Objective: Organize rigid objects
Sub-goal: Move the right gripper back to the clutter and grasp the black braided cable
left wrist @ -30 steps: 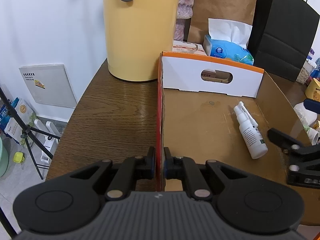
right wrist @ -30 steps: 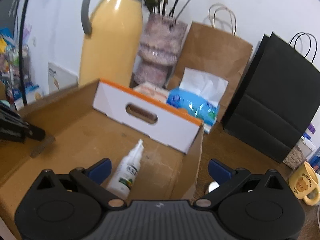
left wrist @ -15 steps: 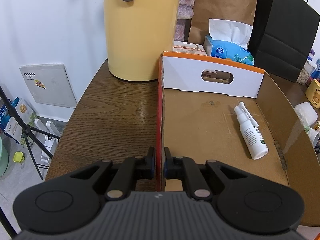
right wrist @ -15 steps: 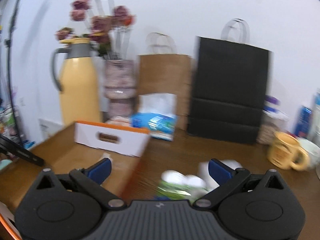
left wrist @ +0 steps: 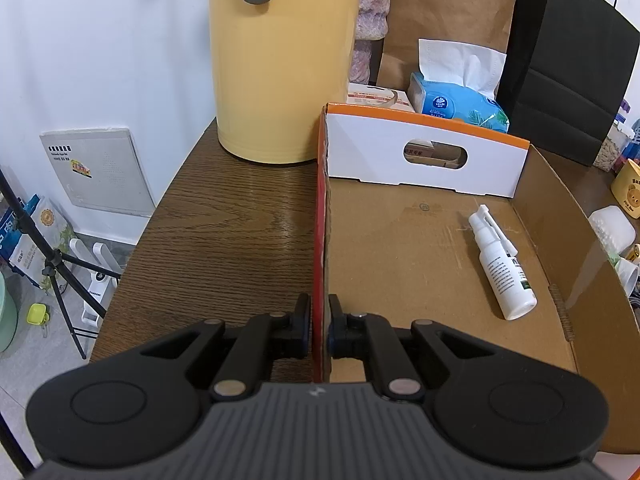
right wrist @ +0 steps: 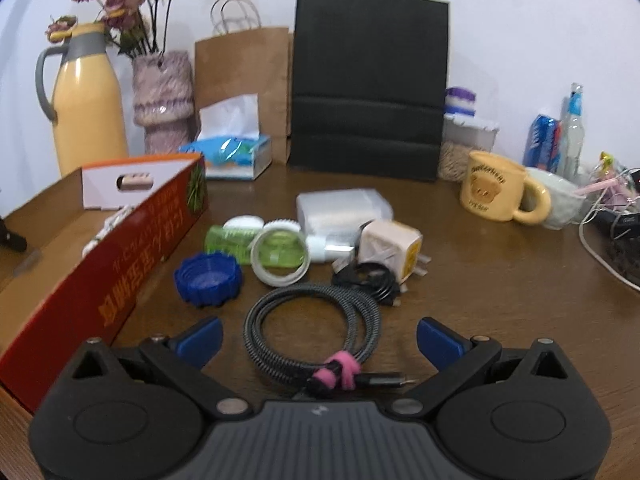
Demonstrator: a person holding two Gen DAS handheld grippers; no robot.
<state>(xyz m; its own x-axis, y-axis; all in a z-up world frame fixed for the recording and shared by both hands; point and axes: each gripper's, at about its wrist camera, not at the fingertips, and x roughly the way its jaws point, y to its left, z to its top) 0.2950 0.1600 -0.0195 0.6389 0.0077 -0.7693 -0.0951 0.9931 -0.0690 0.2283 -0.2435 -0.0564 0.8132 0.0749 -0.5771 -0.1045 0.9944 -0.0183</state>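
Observation:
My left gripper (left wrist: 319, 330) is shut on the left wall of the cardboard box (left wrist: 321, 240). A white spray bottle (left wrist: 502, 270) lies inside the box near its right wall. My right gripper (right wrist: 319, 334) is open and empty above the table, right of the box (right wrist: 132, 256). In front of it lie a coiled grey cable with a pink tie (right wrist: 312, 320), a blue jar lid (right wrist: 208, 278), a clear green jar on its side (right wrist: 264, 248), a white charger plug (right wrist: 394, 248), a black cable (right wrist: 366, 280) and a clear plastic case (right wrist: 342, 210).
A yellow thermos (left wrist: 280, 60) stands behind the box, next to a vase (right wrist: 162, 100), a tissue pack (right wrist: 232, 152), a brown bag (right wrist: 244, 80) and a black bag (right wrist: 368, 80). A yellow mug (right wrist: 500, 186), bottles and wires are at the right. The table's left edge (left wrist: 160, 208) drops to the floor.
My right gripper has come out of the box and swung right, over the loose objects on the table. My left gripper has kept its hold on the box wall.

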